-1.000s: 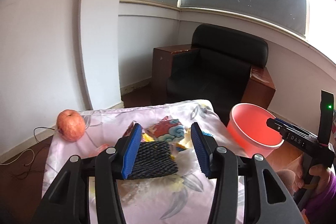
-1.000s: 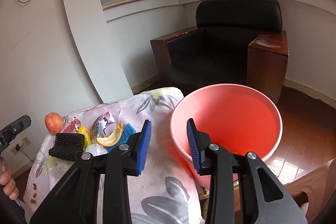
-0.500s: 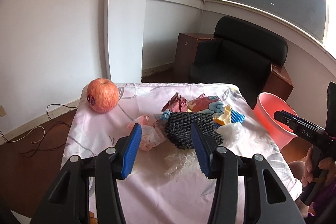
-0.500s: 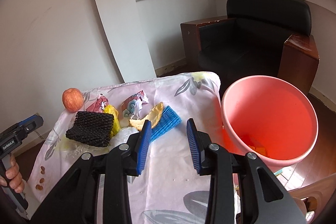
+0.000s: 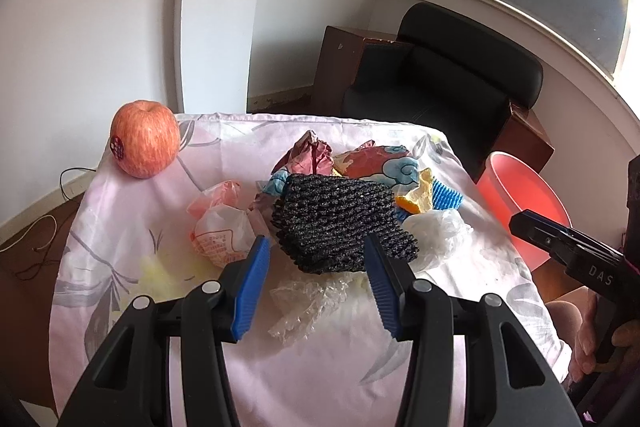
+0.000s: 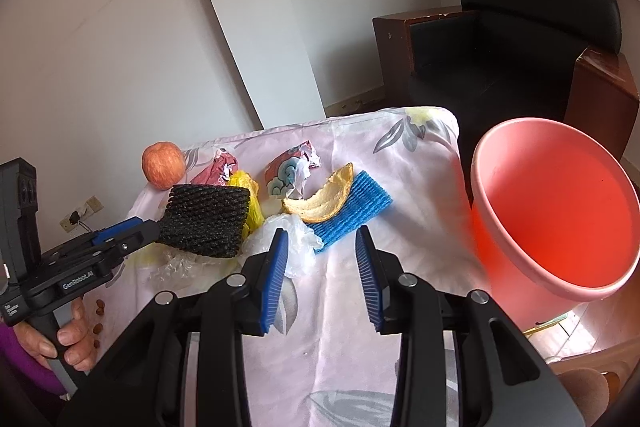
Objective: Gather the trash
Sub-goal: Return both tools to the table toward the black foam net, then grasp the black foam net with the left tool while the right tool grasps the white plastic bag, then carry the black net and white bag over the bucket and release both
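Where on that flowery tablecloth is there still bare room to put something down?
The near strip of tablecloth, between the right gripper and the pink bucket, is bare. So is the patch between the apple and the wrappers. The middle is crowded around the black foam net.

My left gripper [image 5: 316,287] and right gripper [image 6: 322,273]: black frames, blue ribbed pads; tablecloth [image 6: 404,187] pale pink, grey and yellow flowers; foam fruit net [image 5: 340,223] black mesh; foam sheet [image 6: 352,209] blue, ridged; peel [image 6: 320,201] yellow; apple [image 5: 145,139] red-orange, streaked; bucket [image 6: 560,211] salmon pink.
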{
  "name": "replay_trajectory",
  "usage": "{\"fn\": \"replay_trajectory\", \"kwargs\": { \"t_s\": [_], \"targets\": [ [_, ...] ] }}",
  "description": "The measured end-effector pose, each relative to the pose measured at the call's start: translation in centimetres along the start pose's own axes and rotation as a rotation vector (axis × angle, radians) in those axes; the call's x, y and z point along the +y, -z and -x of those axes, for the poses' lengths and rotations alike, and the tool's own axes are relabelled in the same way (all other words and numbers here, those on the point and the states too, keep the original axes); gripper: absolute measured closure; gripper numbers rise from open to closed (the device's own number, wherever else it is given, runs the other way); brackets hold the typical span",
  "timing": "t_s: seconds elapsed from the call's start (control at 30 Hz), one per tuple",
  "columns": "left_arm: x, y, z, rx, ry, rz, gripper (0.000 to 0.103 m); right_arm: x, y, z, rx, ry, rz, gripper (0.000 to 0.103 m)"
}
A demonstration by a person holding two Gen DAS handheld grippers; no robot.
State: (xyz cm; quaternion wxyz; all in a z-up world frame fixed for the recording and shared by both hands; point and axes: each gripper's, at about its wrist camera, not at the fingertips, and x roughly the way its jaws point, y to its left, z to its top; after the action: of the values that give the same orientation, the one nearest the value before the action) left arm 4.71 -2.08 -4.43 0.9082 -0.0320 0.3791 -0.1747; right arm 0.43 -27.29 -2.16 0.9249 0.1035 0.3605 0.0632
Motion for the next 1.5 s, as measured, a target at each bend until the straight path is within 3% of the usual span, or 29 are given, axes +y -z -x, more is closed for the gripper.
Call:
{"fn": "replay_trajectory", "kwargs": {
  "t_s": [0.07,0.1,0.2,0.3,0.83,0.9,1.03,1.5],
  "targets": [
    [0.3,0.2,-0.7,0.021,0.013,0.02,0.059,0.1,0.1,-0.3,0.01,-0.013,0.0,0.067],
    [0.5,0.2,-1.0,0.028,0.021,0.029,0.07,0.3,0.2,-0.4,0.015,-0.017,0.002,0.067],
    [0.9,0.5,-1.4,0.04,0.041,0.045,0.089,0.6,0.2,-1.0,0.034,-0.027,0.009,0.064],
    [1.2,0.6,-1.0,0.021,0.055,0.041,0.097,0.9,0.0,-1.6,0.044,-0.045,0.004,0.059],
    [1.3,0.3,2.0,-0.055,0.103,0.024,0.098,1.8,-0.1,-6.0,0.148,-0.096,-0.021,0.059],
    [1.2,0.2,2.2,-0.062,0.104,0.02,0.098,1.9,0.1,-5.8,0.142,-0.104,-0.013,0.073],
    [0.8,0.0,2.9,-0.079,0.109,0.015,0.098,2.1,0.4,-5.2,0.14,-0.12,0.005,0.092],
    [-2.9,-1.6,5.3,-0.152,0.141,-0.066,0.098,1.3,-0.3,0.3,-0.011,-0.08,0.041,0.096]
  ]
}}
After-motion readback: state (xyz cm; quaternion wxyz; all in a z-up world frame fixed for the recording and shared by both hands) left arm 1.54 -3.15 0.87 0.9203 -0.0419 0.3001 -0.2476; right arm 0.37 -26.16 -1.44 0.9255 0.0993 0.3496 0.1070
